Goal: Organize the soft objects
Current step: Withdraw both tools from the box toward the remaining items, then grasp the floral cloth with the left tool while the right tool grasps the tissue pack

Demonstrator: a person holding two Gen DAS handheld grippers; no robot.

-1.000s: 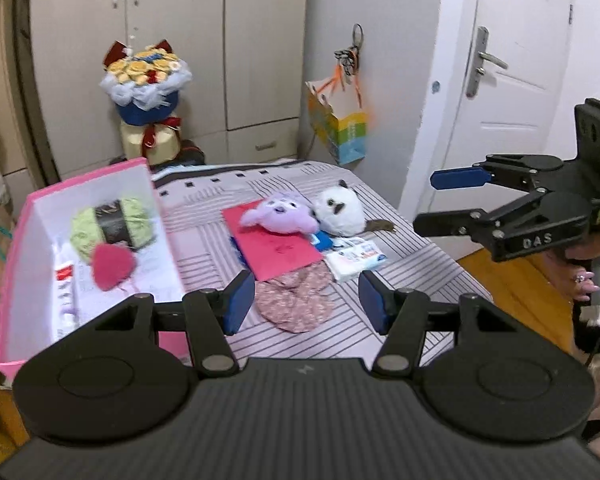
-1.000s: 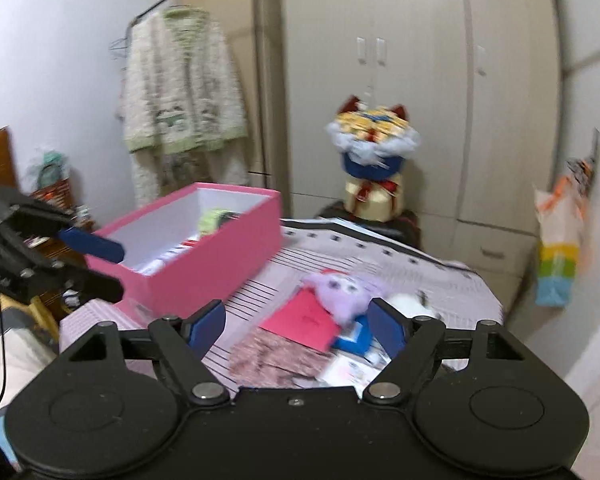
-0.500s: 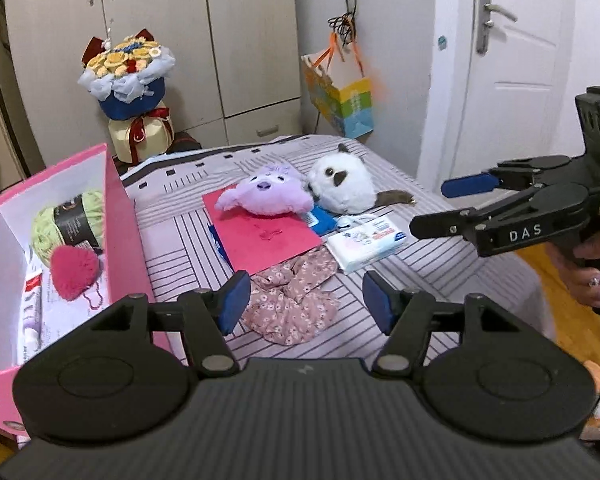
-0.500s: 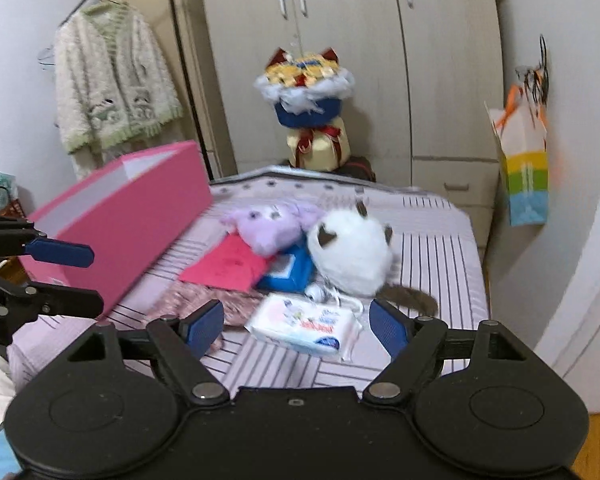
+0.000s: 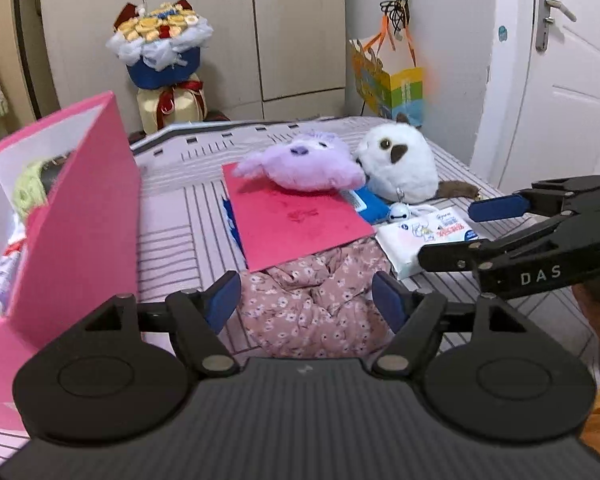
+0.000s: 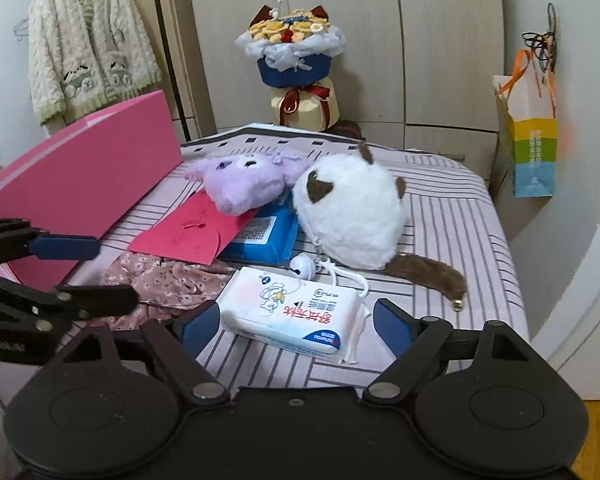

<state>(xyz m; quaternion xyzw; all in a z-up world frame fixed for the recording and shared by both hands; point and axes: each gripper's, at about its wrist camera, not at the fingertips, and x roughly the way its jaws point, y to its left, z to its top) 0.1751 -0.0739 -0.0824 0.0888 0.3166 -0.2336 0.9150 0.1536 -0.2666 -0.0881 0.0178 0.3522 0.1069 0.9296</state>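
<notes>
The left gripper (image 5: 306, 300) had its fingers apart over the crumpled floral cloth (image 5: 312, 300) on the striped bed (image 5: 172, 216), the right gripper (image 6: 290, 322) likewise spread at the wipes pack (image 6: 292, 316); a deep central pinch would probably gather the cloth best for the pink box (image 5: 80, 220).

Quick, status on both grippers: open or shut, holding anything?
Left gripper: open, empty, floral cloth showing between its fingers.
Right gripper: open, empty, wipes pack showing between its fingers.
</notes>
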